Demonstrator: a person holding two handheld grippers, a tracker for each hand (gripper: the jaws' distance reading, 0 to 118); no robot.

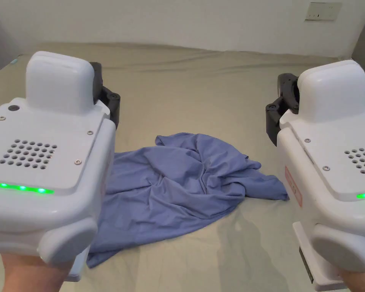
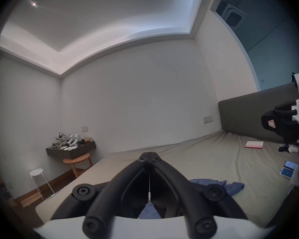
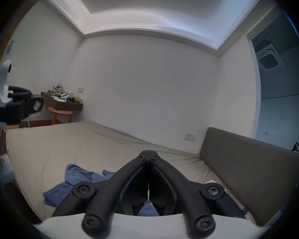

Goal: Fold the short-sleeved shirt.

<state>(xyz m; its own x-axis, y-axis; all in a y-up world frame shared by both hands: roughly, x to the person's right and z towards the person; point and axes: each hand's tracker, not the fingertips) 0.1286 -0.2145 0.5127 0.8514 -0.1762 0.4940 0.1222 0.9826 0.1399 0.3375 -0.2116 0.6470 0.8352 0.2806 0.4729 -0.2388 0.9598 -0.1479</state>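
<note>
A blue short-sleeved shirt (image 1: pixel 178 182) lies crumpled on the beige bed sheet (image 1: pixel 200 91), in the middle of the head view. It also lies low in the left gripper view (image 2: pixel 231 185) and in the right gripper view (image 3: pixel 79 179). My left gripper (image 2: pixel 149 154) is held above the bed to the left of the shirt, its jaws shut together with nothing between them. My right gripper (image 3: pixel 148 152) hovers to the right of the shirt, also shut and empty. In the head view each white gripper housing hides its own jaw tips.
A grey headboard (image 3: pixel 248 165) runs along the bed's right side. Two phones (image 2: pixel 288 168), a pink booklet (image 2: pixel 254 144) and small items lie on the sheet near it. A wall shelf (image 2: pixel 71 149), a wooden stool (image 2: pixel 78 161) and a white stool (image 2: pixel 36 173) stand beyond the bed's left edge.
</note>
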